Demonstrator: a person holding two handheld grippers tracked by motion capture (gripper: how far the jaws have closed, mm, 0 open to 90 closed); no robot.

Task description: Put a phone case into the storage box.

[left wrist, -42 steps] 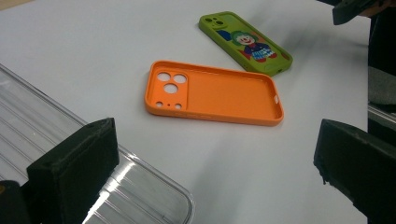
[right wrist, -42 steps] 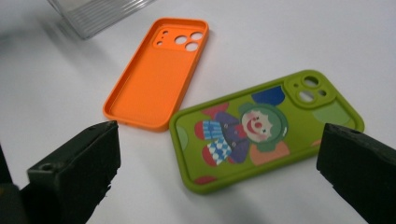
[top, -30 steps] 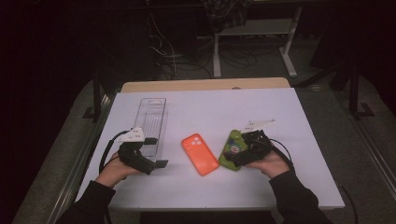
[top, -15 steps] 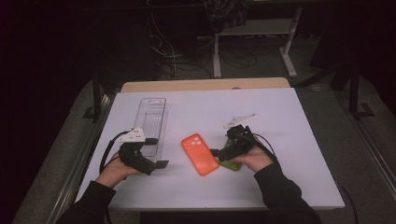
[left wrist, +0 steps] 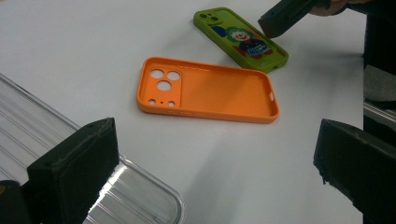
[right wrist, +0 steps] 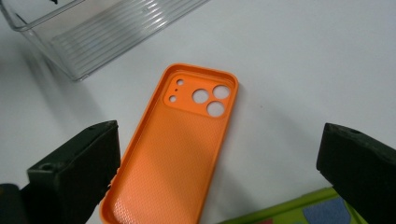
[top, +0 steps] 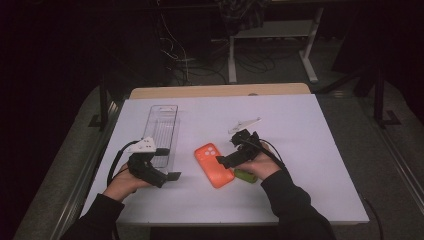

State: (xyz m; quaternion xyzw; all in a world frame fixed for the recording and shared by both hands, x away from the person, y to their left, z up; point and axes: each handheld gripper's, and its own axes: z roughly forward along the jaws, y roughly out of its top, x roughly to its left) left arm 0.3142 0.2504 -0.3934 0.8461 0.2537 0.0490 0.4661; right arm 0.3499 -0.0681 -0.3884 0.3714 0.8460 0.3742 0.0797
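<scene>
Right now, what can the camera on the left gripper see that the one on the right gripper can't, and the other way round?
The left gripper view alone shows the green case's clown picture and camera corner, with the tip of the right gripper above it. The right gripper view alone shows the clear tray's ribbed floor and end wall from above, and the dotted texture inside the orange case. Both show that orange case lying hollow side up on the white table, part of the tray, part of the green case, and open black jaws.
</scene>
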